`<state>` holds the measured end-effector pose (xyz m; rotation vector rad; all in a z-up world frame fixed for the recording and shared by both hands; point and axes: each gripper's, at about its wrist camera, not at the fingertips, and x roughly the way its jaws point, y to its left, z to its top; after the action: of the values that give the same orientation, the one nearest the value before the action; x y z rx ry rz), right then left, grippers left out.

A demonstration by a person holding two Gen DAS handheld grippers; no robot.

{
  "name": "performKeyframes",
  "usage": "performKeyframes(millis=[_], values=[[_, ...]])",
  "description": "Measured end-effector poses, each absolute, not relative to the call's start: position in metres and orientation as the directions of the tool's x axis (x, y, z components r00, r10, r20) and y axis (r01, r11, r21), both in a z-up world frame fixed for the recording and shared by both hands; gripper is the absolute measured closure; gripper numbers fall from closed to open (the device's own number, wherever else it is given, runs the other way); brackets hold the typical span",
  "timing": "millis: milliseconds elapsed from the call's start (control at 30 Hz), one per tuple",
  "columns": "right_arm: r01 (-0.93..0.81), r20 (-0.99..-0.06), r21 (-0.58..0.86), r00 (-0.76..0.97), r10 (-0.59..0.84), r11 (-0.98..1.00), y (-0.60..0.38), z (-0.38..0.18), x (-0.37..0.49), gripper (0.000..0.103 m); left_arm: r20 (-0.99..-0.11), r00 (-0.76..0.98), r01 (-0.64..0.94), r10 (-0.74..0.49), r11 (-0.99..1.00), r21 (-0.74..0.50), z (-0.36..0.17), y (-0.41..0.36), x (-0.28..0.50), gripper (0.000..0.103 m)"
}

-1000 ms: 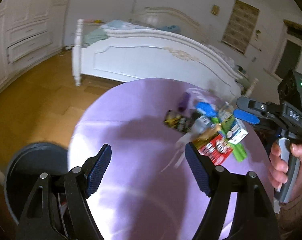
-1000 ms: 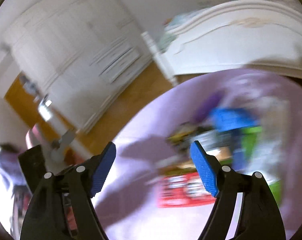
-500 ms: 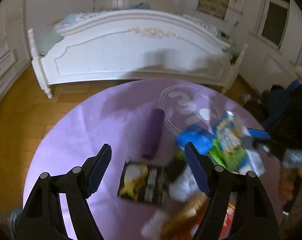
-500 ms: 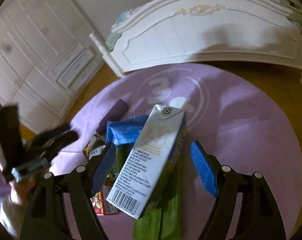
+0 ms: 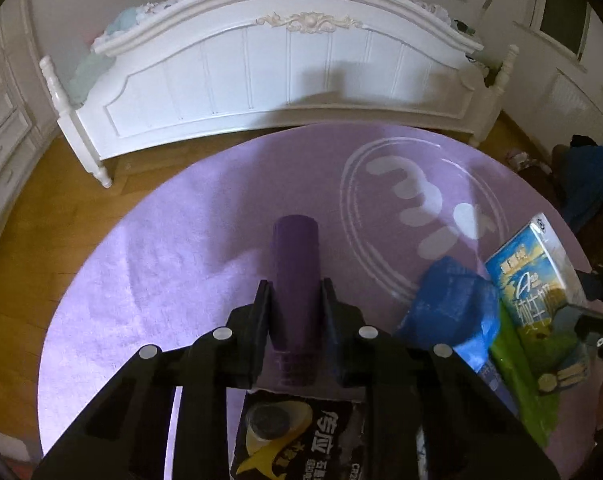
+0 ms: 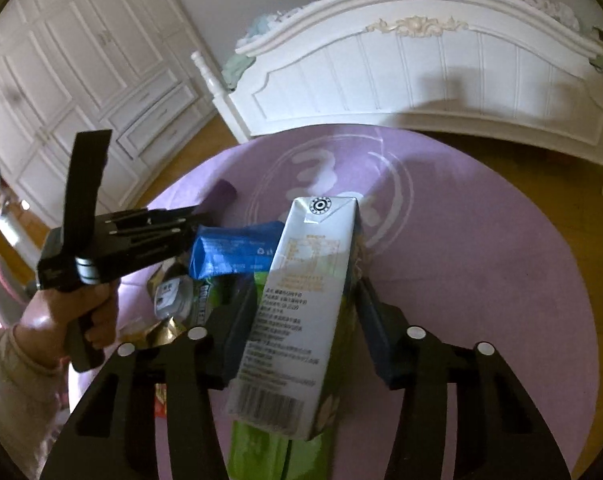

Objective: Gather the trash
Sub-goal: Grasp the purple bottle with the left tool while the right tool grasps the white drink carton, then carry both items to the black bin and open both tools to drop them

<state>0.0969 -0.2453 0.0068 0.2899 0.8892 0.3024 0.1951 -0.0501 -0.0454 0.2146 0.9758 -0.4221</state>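
Both grippers' jaws, wide a second ago, have been closing: the left gripper is clamping the purple tube lying on the rug, the right gripper squeezing the milk carton beside it.

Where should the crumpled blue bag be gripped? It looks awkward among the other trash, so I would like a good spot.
Probably at the raised crumpled end of the blue bag, coming from above. That end bulges clear of the purple rug; its lower edge is tucked against the milk carton and green wrapper.
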Motion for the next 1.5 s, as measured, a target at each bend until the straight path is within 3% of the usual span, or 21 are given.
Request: performKeyframes(millis=[300, 667, 967, 1133, 1500], values=[[-0.129, -0.55, 0.622, 0.63, 0.549, 0.772, -0.286, 0.019, 0.061, 0.06, -0.736, 0.568, 0.401, -0.368, 0.905, -0.142, -0.001, -0.012, 0.143, 0.078], [-0.27, -0.451, 0.633, 0.632, 0.63, 0.725, -0.237, 0.066, 0.011, 0.06, -0.567, 0.723, 0.325, -0.395, 0.918, -0.225, 0.056, 0.071, 0.02, 0.078], [-0.452, -0.49, 0.564, 0.491, 0.72, 0.692, -0.109, 0.087, 0.001, 0.06, -0.499, 0.837, 0.066, -0.224, 0.947, -0.313, 0.044, 0.19, -0.069, 0.078], [-0.533, -0.534, 0.539, 0.383, 0.754, 0.652, -0.03, 0.083, -0.001, 0.06, -0.523, 0.841, -0.073, -0.139, 0.929, -0.363, 0.017, 0.252, -0.1, 0.078], [-0.647, -0.664, 0.465, 0.196, 0.722, 0.604, 0.135, 0.048, 0.007, 0.06, -0.606, 0.788, -0.211, -0.111, 0.875, -0.435, -0.044, 0.32, -0.12, 0.078]])
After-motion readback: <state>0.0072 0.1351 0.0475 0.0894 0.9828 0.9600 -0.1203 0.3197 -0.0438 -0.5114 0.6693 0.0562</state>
